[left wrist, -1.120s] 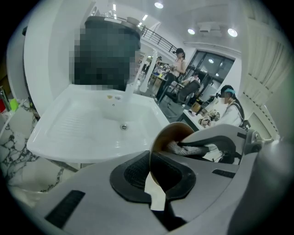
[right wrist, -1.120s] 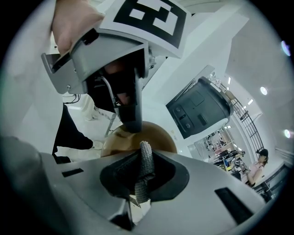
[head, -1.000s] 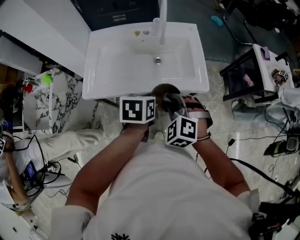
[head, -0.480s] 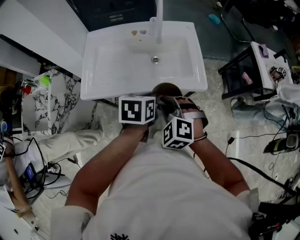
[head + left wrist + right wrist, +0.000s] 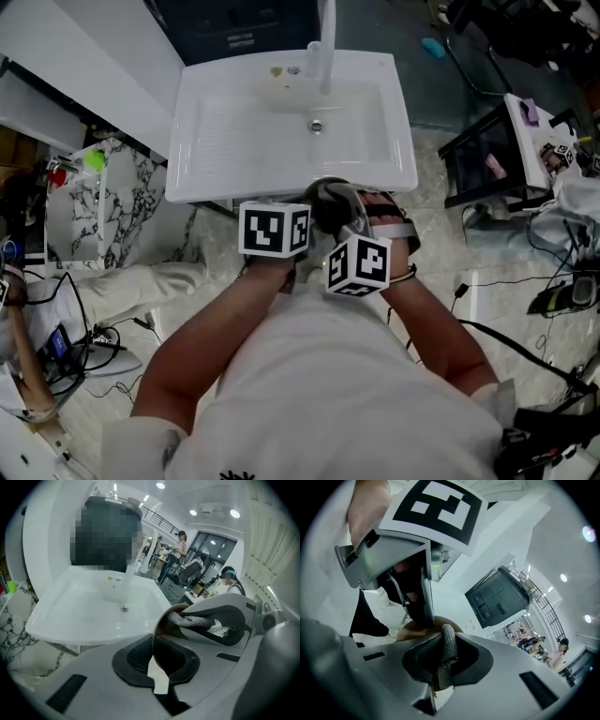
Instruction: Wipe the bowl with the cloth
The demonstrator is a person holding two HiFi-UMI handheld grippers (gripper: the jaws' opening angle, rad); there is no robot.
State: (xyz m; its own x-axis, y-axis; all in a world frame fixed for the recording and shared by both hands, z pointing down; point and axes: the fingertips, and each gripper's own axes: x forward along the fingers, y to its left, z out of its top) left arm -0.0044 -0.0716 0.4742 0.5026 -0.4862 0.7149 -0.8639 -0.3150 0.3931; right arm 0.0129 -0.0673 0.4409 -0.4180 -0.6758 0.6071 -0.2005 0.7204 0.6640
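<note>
The left claw (image 5: 153, 660) is pressed together on the thin rim of a brown bowl (image 5: 162, 624). The rim stands on edge between the two dark pads, running from 6 o'clock up toward 12 in the left gripper view. The bowl is held in the air, not resting on anything. In the head view it hangs just off the near edge of the white sink (image 5: 234, 131), at the sink's 6 o'clock, with the person's chest below it.

The right claw (image 5: 443, 665) pinches a grey knitted cloth (image 5: 447, 650). The fabric is bunched upright between its pads, with a short end poking out past them toward 12 o'clock. In the left gripper view the right claw comes in from 3 o'clock, and its cloth end sits at the bowl's open mouth, against the brown inside. The two claws are close together, the right one just at 4 o'clock of the left in the head view.

The sink's faucet (image 5: 325, 47) stands at its 12 o'clock edge, with the drain (image 5: 316, 126) just nearer.
</note>
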